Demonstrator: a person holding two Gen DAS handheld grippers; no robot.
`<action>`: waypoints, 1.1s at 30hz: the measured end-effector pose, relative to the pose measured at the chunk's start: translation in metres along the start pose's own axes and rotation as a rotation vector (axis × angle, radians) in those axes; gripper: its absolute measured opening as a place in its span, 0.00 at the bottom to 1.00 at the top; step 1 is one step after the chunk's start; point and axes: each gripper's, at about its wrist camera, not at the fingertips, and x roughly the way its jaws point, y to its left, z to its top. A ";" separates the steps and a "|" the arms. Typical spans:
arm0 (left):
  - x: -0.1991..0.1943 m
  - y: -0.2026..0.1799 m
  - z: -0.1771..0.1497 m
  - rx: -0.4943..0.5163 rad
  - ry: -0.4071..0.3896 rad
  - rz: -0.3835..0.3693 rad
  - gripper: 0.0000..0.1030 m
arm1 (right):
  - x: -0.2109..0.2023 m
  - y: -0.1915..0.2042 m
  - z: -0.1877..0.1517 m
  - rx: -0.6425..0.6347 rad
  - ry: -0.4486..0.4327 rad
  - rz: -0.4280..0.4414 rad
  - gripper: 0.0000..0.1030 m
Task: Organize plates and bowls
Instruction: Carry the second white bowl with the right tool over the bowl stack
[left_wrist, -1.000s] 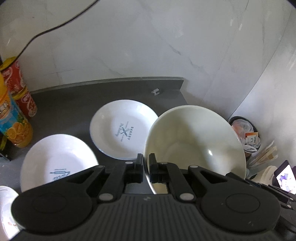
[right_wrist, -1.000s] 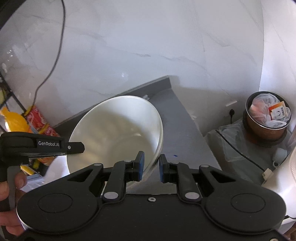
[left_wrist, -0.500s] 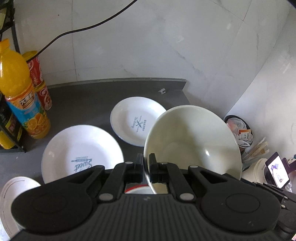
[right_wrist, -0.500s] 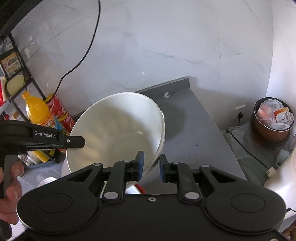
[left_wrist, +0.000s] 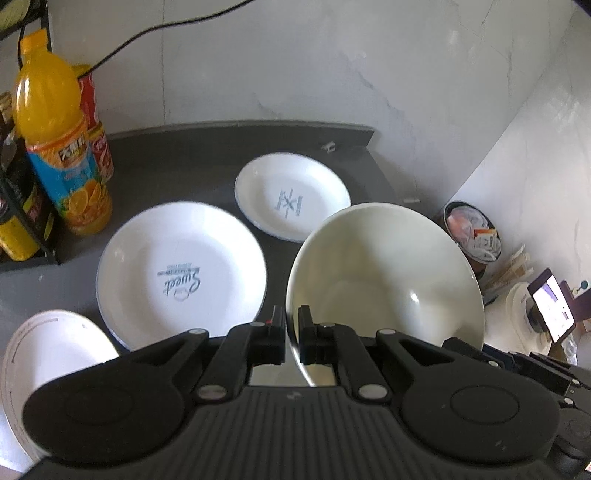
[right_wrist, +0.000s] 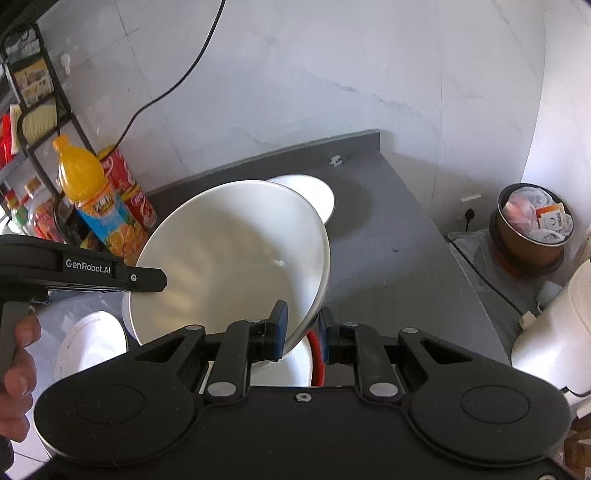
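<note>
Left wrist view: the left gripper (left_wrist: 291, 334) is clamped on the near rim of a large cream bowl (left_wrist: 384, 273), which is held tilted above the dark grey countertop (left_wrist: 177, 162); the bowl is empty. On the countertop lie two shallow white plates, both empty: a larger plate printed "Sweet" (left_wrist: 181, 273) near the gripper, and a smaller plate with a crossed emblem (left_wrist: 291, 195) farther back, close to the counter's far right corner. The two plates lie near each other but apart. A further white dish (left_wrist: 48, 354) shows at the lower left, cut by the gripper body. An orange juice bottle (left_wrist: 59, 133) stands upright at the left, just in front of a red can (left_wrist: 96, 125) and beside a black wire rack (left_wrist: 22, 206).

Right wrist view: the right gripper (right_wrist: 301, 328) brackets the opposite rim of the same bowl (right_wrist: 229, 258); its jaws are narrowly parted with the rim between the pads, and contact cannot be confirmed. The left gripper's finger (right_wrist: 110, 271) reaches the bowl's left rim. Below the bowl, a white dish with a red edge (right_wrist: 295, 365) is partly visible. On the floor to the right stands a round bin (right_wrist: 532, 225) holding crumpled wrappers and paper.
</note>
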 end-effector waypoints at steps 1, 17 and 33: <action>0.001 0.002 -0.003 0.000 0.007 -0.001 0.05 | 0.000 0.002 -0.003 -0.004 0.006 -0.004 0.17; 0.006 0.024 -0.032 -0.005 0.071 0.025 0.05 | 0.007 0.025 -0.029 -0.044 0.063 -0.034 0.17; 0.021 0.029 -0.048 -0.043 0.133 0.058 0.06 | 0.022 0.030 -0.038 -0.135 0.126 -0.039 0.17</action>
